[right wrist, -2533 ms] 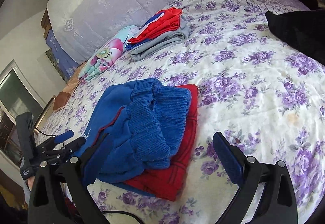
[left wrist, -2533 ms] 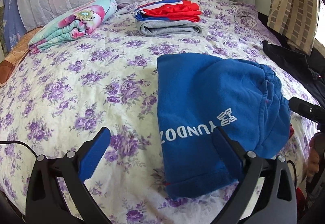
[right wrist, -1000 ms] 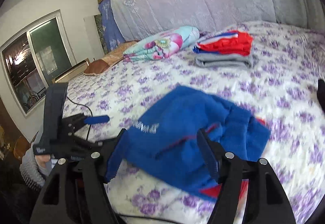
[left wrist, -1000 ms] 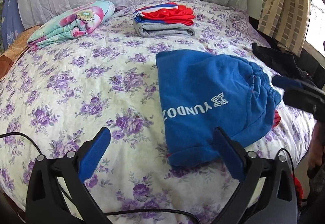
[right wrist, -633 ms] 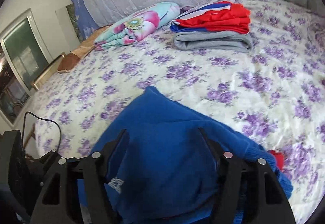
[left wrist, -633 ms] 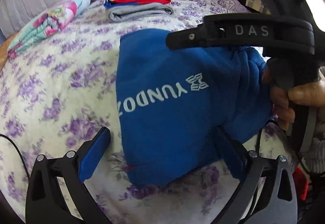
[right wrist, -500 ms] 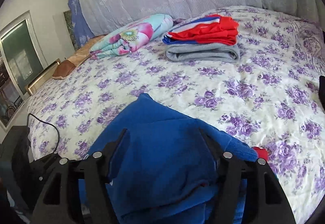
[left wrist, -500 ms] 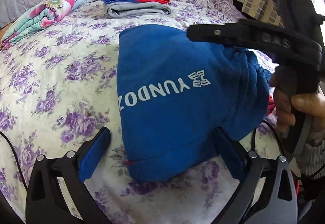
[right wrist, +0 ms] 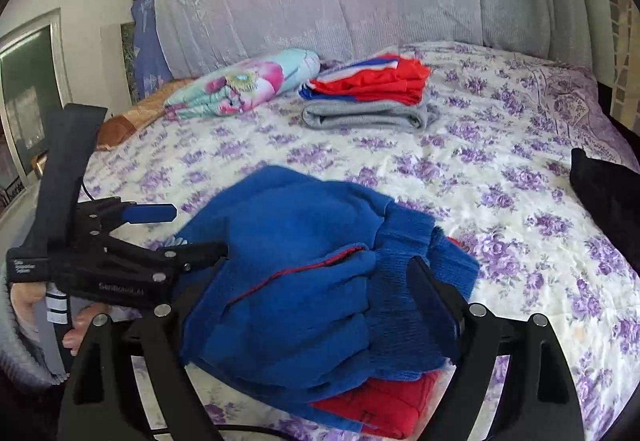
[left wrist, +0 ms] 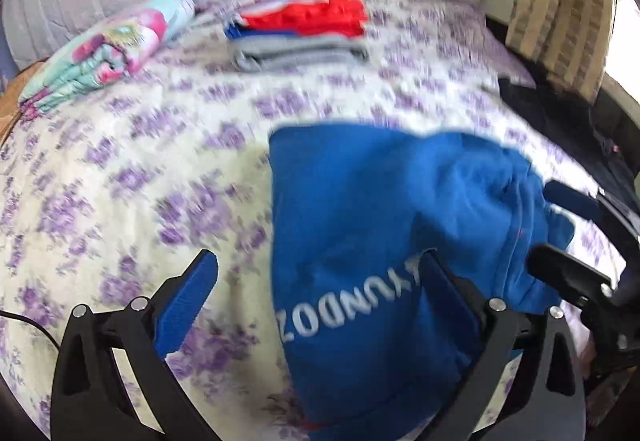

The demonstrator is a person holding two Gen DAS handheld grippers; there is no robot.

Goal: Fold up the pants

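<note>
Blue pants (right wrist: 304,265) now lower between both wide-open claws, left (left wrist: 316,281) and right (right wrist: 304,305).

The folded blue fleece pants (right wrist: 304,273) lay near the front edge of the purple-flowered bedspread (right wrist: 500,169), on top of a red folded garment (right wrist: 384,401) that stuck out beneath them at the near side. Behind them, toward the headboard, sat a stack of folded red, blue and grey clothes (right wrist: 368,97), with a rolled floral quilt (right wrist: 244,85) just to its left. A black garment (right wrist: 608,201) lay at the bed's right edge. The left gripper (left wrist: 316,293) straddled the pants' left edge; the right gripper (right wrist: 300,281) straddled their near end.
</note>
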